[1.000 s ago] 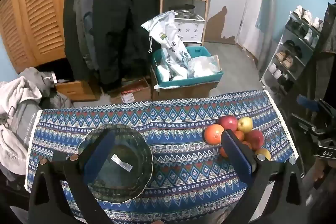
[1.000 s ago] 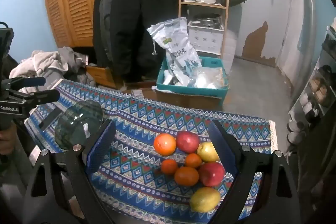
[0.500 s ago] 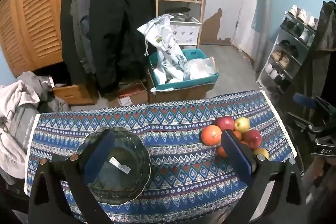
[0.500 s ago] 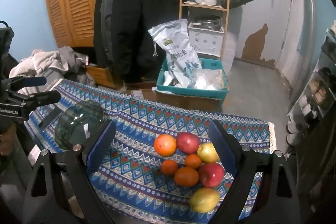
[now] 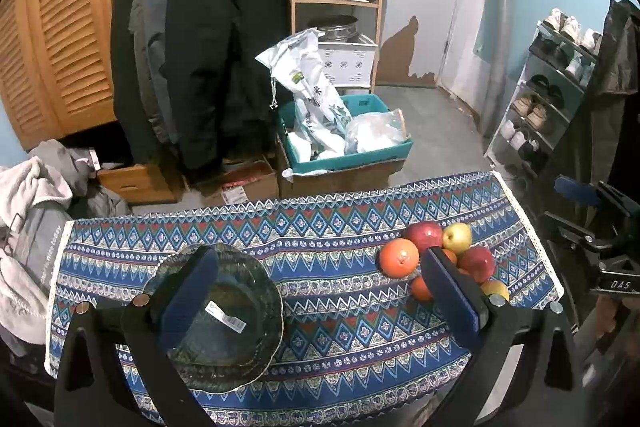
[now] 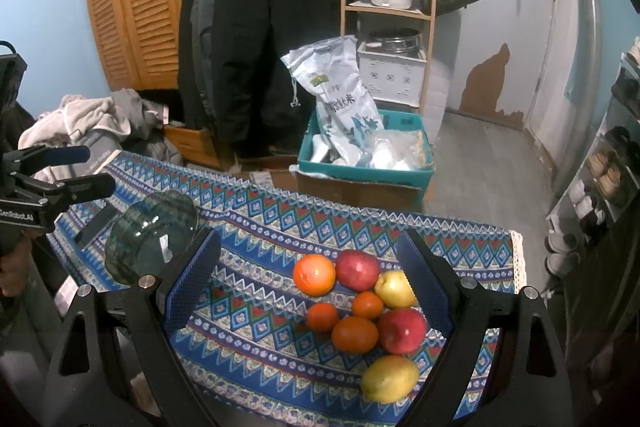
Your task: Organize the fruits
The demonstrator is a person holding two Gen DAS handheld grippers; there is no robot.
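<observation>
Hovering wide-jawed, left tool (image 5: 320, 295) above bowl (image 5: 224, 323), right tool (image 6: 316, 291) above fruits (image 6: 360, 307)

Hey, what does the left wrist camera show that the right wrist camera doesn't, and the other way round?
Only the left wrist view shows the label inside the glass bowl from above, and the right gripper at the table's edge. Only the right wrist view shows all eight fruits unblocked, including the yellow one nearest the camera, and the left gripper beside the bowl. Both show the patterned cloth, the fruit pile, the teal crate and open, empty grippers.
</observation>
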